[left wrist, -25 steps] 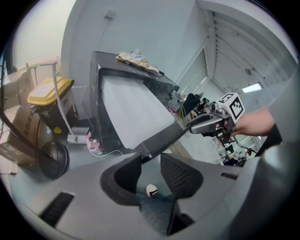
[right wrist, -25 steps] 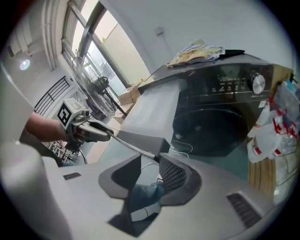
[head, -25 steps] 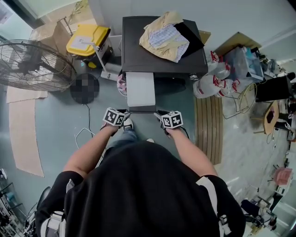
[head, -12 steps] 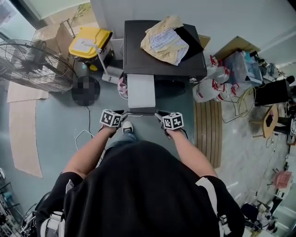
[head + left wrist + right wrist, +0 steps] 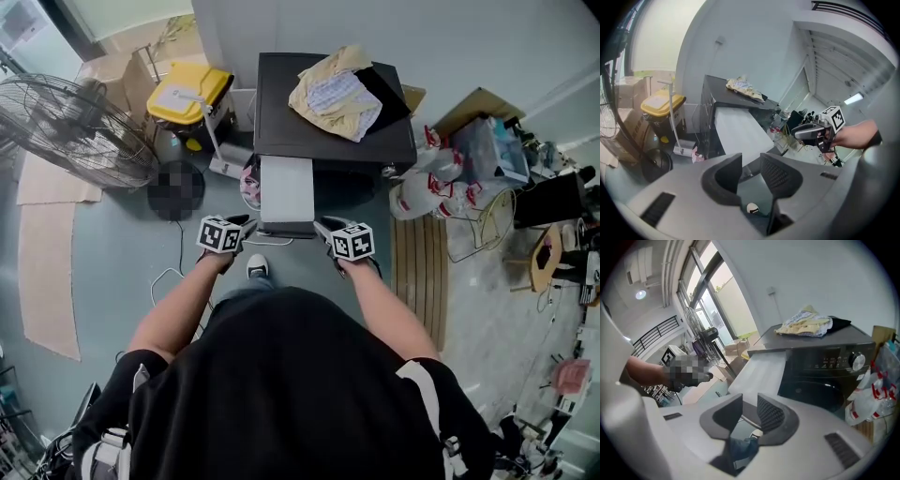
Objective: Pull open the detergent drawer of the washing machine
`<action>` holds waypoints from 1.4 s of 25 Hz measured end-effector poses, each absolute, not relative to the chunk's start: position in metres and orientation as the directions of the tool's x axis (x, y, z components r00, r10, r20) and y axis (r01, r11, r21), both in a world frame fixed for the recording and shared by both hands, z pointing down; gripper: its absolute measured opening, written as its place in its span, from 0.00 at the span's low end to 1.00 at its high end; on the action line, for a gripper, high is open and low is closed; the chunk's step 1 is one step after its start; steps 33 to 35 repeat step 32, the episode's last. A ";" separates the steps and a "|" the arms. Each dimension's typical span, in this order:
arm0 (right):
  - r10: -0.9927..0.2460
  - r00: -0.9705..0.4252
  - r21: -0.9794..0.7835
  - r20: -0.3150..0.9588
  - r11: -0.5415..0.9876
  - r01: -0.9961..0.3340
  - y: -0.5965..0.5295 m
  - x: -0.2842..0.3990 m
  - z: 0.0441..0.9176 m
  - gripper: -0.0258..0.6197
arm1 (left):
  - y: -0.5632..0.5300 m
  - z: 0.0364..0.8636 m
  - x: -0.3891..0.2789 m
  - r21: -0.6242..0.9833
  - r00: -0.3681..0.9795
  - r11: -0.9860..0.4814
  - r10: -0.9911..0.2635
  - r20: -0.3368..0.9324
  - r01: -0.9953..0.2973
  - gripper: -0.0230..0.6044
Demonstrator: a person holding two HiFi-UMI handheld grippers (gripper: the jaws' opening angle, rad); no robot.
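Hovering just before the washing machine [image 5: 333, 141], the left claw [image 5: 751, 164] and right claw [image 5: 749, 404] both stand spread, pinching nothing; the right one's jaws have just been closing. Between them the detergent drawer [image 5: 286, 187] juts far out from the machine's front, with crumpled cloth [image 5: 336, 89] on the machine's top.

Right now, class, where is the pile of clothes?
In the head view, top centre, the clothes lie on top of the washer, toward its right side, up-picture from the open white drawer.
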State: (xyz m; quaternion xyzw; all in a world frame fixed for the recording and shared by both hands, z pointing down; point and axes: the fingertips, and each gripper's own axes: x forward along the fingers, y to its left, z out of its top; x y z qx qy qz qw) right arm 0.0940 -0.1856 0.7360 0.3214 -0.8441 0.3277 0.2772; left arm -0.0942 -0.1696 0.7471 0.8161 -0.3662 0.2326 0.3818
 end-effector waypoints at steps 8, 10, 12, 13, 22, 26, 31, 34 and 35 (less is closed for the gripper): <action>-0.442 -0.667 -0.349 0.600 0.606 -0.715 -0.204 0.088 0.683 0.19 | -0.194 0.699 -0.110 0.420 0.603 -0.435 -0.531 0.595 -0.797 0.23; -0.453 -0.674 -0.342 0.583 0.616 -0.710 -0.206 0.085 0.672 0.19 | -0.197 0.688 -0.114 0.410 0.598 -0.436 -0.550 0.583 -0.801 0.23; -0.465 -0.679 -0.333 0.567 0.625 -0.706 -0.207 0.084 0.660 0.18 | -0.198 0.679 -0.115 0.402 0.594 -0.439 -0.566 0.572 -0.804 0.23; -0.473 -0.681 -0.328 0.559 0.628 -0.706 -0.209 0.084 0.655 0.18 | -0.198 0.675 -0.115 0.398 0.593 -0.441 -0.571 0.567 -0.805 0.23; -0.528 -0.674 -0.281 0.516 0.640 -0.716 -0.211 0.096 0.625 0.18 | -0.188 0.654 -0.102 0.364 0.605 -0.486 -0.579 0.546 -0.794 0.22; -0.559 -0.662 -0.259 0.500 0.632 -0.730 -0.212 0.106 0.616 0.18 | -0.189 0.642 -0.101 0.359 0.601 -0.484 -0.600 0.527 -0.798 0.22; -0.573 -0.655 -0.245 0.493 0.630 -0.736 -0.208 0.115 0.610 0.18 | -0.185 0.633 -0.101 0.348 0.594 -0.483 -0.615 0.518 -0.804 0.22; -0.575 -0.654 -0.244 0.492 0.630 -0.737 -0.207 0.117 0.609 0.18 | -0.184 0.631 -0.100 0.346 0.593 -0.483 -0.618 0.516 -0.804 0.22; -0.575 -0.654 -0.244 0.492 0.630 -0.737 -0.207 0.117 0.609 0.18 | -0.184 0.631 -0.100 0.346 0.593 -0.483 -0.618 0.516 -0.804 0.22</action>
